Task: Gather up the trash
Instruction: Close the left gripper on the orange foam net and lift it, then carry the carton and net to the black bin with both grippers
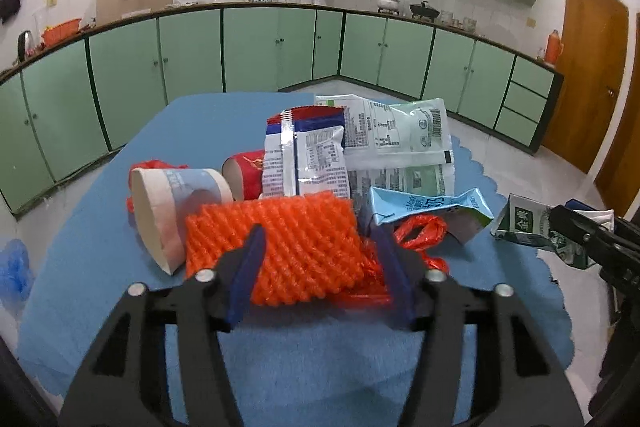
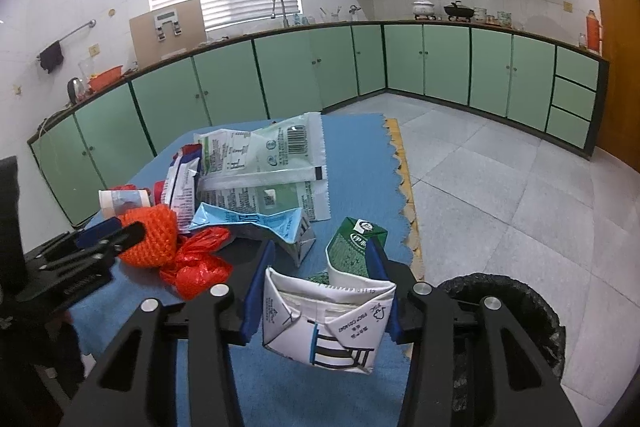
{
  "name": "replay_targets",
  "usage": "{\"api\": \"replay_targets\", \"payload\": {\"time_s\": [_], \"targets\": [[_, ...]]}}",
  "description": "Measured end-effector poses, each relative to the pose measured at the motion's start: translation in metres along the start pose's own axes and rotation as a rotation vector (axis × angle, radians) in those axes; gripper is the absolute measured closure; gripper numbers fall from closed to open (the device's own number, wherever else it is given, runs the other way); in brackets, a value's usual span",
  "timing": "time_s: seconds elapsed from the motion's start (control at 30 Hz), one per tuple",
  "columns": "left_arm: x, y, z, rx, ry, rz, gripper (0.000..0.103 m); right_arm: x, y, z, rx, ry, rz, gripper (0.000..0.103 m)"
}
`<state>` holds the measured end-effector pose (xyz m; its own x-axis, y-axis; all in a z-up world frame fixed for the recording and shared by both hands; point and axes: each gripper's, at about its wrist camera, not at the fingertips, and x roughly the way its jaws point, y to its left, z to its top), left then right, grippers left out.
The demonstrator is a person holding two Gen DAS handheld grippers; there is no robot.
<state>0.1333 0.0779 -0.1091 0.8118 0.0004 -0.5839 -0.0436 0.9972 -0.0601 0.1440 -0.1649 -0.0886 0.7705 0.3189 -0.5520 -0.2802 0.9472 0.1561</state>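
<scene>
Green kitchen cabinets (image 2: 288, 75) ring a tiled floor, and nearer stands the blue-clothed table (image 1: 100, 227) heaped with wrappers, cups and cartons. Beside it, seen only from the right wrist, sits the black-lined round trash bin (image 2: 552, 327), low at the table's edge. In that same view the right gripper (image 2: 320, 291) is clamped on a flattened green-and-white milk carton (image 2: 344, 307), lifted clear of the cloth. Carrying it squarely over the bin's mouth before letting go looks like the sound way to finish this step. The left gripper (image 1: 320, 267) shows its own state best in its own camera: jaws parted, straddling an orange foam fruit net (image 1: 280, 247) without squeezing it. A red plastic bag (image 2: 196, 263) lies just beside the net.
</scene>
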Motion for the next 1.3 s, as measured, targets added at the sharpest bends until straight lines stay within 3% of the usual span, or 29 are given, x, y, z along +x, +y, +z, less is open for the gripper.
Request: {"api": "replay_targets", "payload": {"time_s": [0.07, 0.13, 0.3, 0.37, 0.4, 0.53, 0.87, 1.13, 1.17, 1.2, 1.3], "targets": [[0.008, -0.005, 0.001, 0.016, 0.012, 0.018, 0.034, 0.002, 0.001, -0.001, -0.002, 0.008, 0.001, 0.059], [0.016, -0.006, 0.0, 0.024, 0.019, 0.051, 0.03, 0.005, 0.0, -0.003, 0.003, 0.016, 0.001, 0.06], [0.037, 0.002, -0.001, -0.001, 0.069, 0.1, 0.028, 0.007, -0.003, -0.004, 0.014, 0.016, 0.007, 0.06], [0.042, 0.007, -0.003, -0.015, 0.078, 0.099, 0.048, 0.007, -0.002, -0.005, 0.011, 0.015, 0.007, 0.06], [0.042, 0.008, -0.004, -0.017, 0.076, 0.096, 0.05, 0.007, -0.002, -0.005, 0.01, 0.015, 0.007, 0.06], [0.035, 0.013, -0.005, -0.034, 0.058, 0.065, 0.08, 0.007, 0.001, -0.008, 0.003, 0.017, 0.004, 0.06], [-0.005, 0.028, -0.004, -0.098, -0.028, 0.014, 0.086, 0.013, -0.002, -0.021, 0.024, 0.073, -0.01, 0.055], [-0.03, 0.011, -0.004, -0.058, -0.097, -0.043, 0.086, 0.037, -0.016, -0.031, 0.106, 0.167, -0.043, 0.054], [-0.029, 0.007, -0.004, -0.049, -0.101, -0.049, 0.086, 0.038, -0.017, -0.031, 0.102, 0.173, -0.048, 0.061], [-0.029, 0.005, -0.004, -0.045, -0.102, -0.052, 0.086, 0.038, -0.016, -0.03, 0.09, 0.177, -0.05, 0.076], [-0.031, 0.0, -0.004, -0.034, -0.113, -0.067, 0.086, 0.035, -0.015, -0.028, 0.065, 0.177, -0.052, 0.092]]}}
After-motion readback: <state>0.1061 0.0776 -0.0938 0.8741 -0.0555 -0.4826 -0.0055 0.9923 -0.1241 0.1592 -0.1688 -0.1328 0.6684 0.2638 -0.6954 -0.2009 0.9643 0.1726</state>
